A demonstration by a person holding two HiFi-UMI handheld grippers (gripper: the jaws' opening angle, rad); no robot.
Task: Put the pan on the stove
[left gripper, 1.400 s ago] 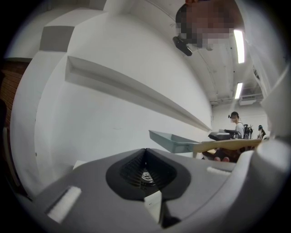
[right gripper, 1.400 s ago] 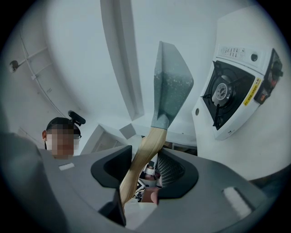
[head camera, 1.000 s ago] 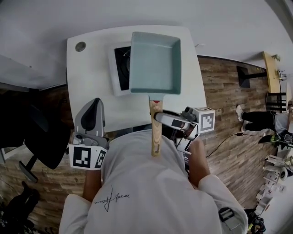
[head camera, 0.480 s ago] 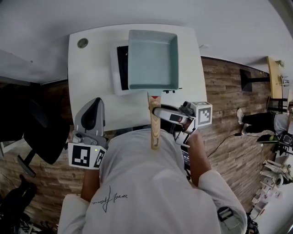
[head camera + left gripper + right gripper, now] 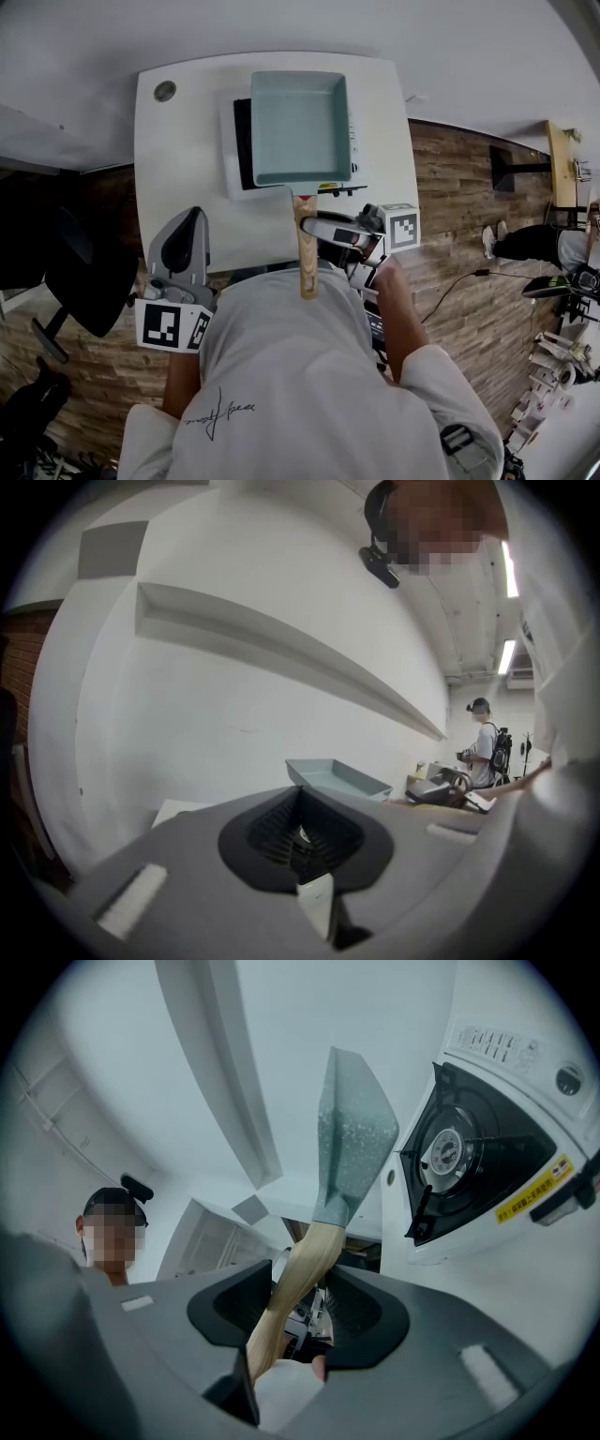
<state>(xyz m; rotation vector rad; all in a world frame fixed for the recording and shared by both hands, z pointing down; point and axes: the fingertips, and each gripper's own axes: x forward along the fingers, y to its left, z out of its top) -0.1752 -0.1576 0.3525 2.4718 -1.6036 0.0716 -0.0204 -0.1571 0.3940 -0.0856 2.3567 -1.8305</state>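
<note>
Gripping the wooden handle [image 5: 305, 253] crosswise, the right gripper [image 5: 317, 228] has its jaws clamped on the wood just short of where it meets the rectangular teal pan [image 5: 300, 122]. That hold near the body looks chosen to keep the long pan level and stop it from drooping. The pan hangs over the portable gas stove [image 5: 242, 141] at the far side of the white tabletop [image 5: 178, 178], covering most of it, with only the stove's left strip and right control edge showing. From the right gripper view there is a clear gap between the pan's speckled underside and the burner [image 5: 441, 1152], so I judge it lined up but not yet set down. The left gripper [image 5: 190, 220] waits at the near left edge of the tabletop, well apart from the stove, with its jaws pressed together on nothing. It seems parked out of the way.
</note>
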